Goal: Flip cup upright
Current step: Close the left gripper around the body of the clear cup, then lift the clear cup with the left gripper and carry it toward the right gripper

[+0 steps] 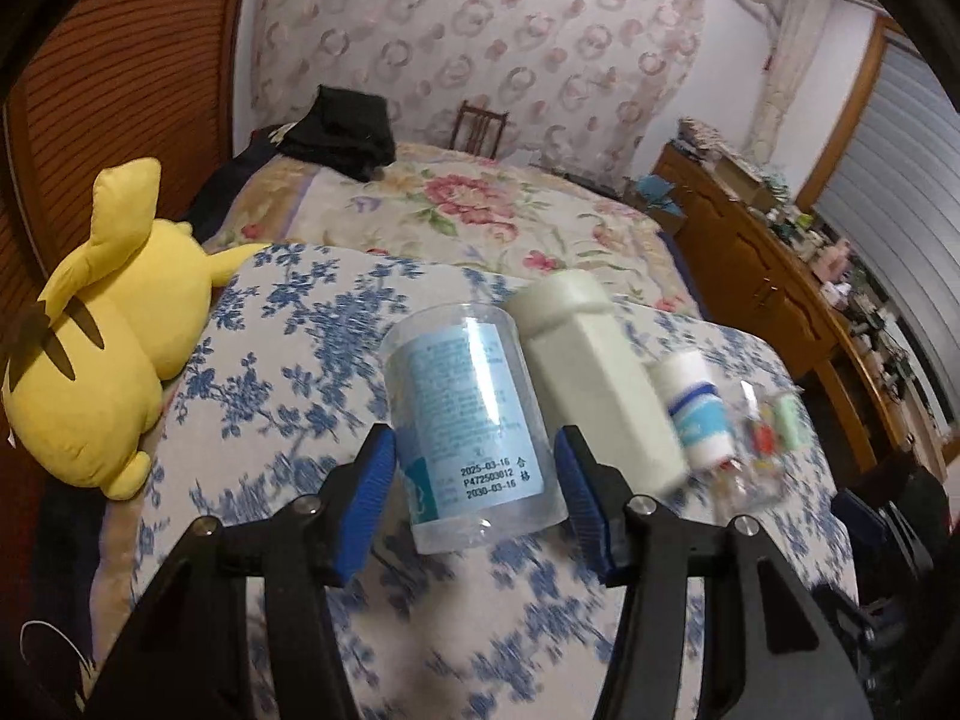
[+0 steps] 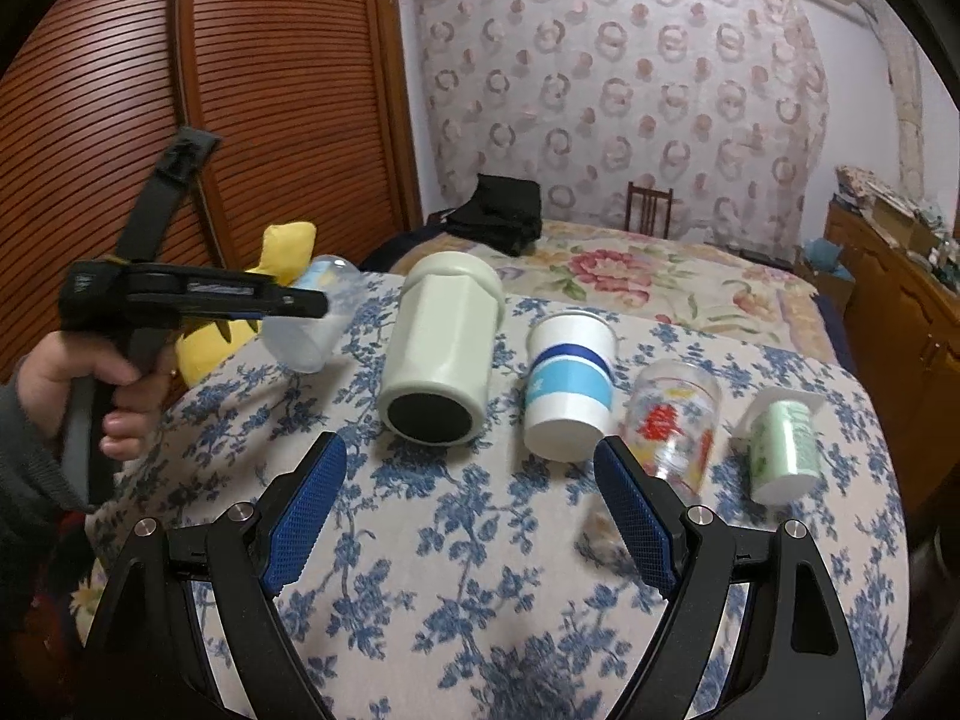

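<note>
A clear plastic cup (image 1: 471, 426) with a pale blue label sits between the blue pads of my left gripper (image 1: 474, 489). The pads stand close to its sides; contact is not clear. In the right wrist view the left gripper (image 2: 300, 306) holds that cup (image 2: 318, 324) tilted above the floral cloth. A pale green tumbler (image 2: 441, 354) lies on its side, black base toward me. A white and blue paper cup (image 2: 570, 384) stands upside down. My right gripper (image 2: 471, 516) is open and empty above the cloth.
A printed glass (image 2: 675, 426) and a small green-labelled cup (image 2: 783, 450) sit at the right on the blue floral cloth (image 2: 456, 570). A yellow plush toy (image 1: 102, 336) lies at the left edge. A bed lies behind, a wooden dresser (image 1: 780, 282) to the right.
</note>
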`<state>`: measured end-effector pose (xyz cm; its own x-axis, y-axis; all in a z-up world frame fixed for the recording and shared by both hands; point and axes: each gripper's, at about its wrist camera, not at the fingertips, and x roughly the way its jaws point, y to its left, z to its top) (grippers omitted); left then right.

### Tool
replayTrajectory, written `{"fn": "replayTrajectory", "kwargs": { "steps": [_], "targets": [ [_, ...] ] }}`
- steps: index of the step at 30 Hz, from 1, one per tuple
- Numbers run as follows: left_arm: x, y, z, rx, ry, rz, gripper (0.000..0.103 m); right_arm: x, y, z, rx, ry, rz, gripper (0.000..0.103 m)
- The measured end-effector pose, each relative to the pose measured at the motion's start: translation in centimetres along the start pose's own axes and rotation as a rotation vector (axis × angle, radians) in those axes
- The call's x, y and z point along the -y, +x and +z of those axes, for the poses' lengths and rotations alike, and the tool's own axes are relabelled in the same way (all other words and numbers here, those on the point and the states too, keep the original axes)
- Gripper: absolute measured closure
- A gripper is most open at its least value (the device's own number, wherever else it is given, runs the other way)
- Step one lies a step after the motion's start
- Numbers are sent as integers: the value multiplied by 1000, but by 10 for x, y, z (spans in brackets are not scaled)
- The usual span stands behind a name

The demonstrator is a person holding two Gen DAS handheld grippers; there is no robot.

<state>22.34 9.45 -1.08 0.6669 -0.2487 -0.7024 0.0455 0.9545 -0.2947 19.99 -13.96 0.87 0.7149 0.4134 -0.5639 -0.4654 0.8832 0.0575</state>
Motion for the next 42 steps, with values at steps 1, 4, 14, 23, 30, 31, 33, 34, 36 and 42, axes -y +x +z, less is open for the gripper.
{"fn": "replayTrajectory", "kwargs": {
  "steps": [1,4,14,23,30,31,33,34,36,42],
  "targets": [
    [5,-4,-3,5,11,-10,49,3,-5,-3,4,6,-11,17],
    [28,-17,-16,15,54,-46,49,13,-17,-13,10,24,-42,17],
    [107,-23,-68,-26,185,-158,49,50,-55,-45,10,77,-153,17],
    [157,-14,-100,-71,273,-204,49,74,-75,-70,-4,129,-205,17],
    [174,-1,-115,-106,315,-191,49,81,-79,-81,-24,145,-216,17],
    [175,1,-116,-109,316,-193,49,82,-79,-83,-27,147,-217,17],
    [175,2,-118,-100,319,-183,48,84,-77,-84,-35,150,-217,17],
    [175,2,-119,-98,322,-181,48,85,-76,-84,-38,151,-217,17],
    [175,4,-120,-104,326,-180,48,87,-74,-85,-43,154,-216,17],
    [176,1,-123,-82,345,-177,42,87,-75,-83,-42,151,-216,17]
  ]
}}
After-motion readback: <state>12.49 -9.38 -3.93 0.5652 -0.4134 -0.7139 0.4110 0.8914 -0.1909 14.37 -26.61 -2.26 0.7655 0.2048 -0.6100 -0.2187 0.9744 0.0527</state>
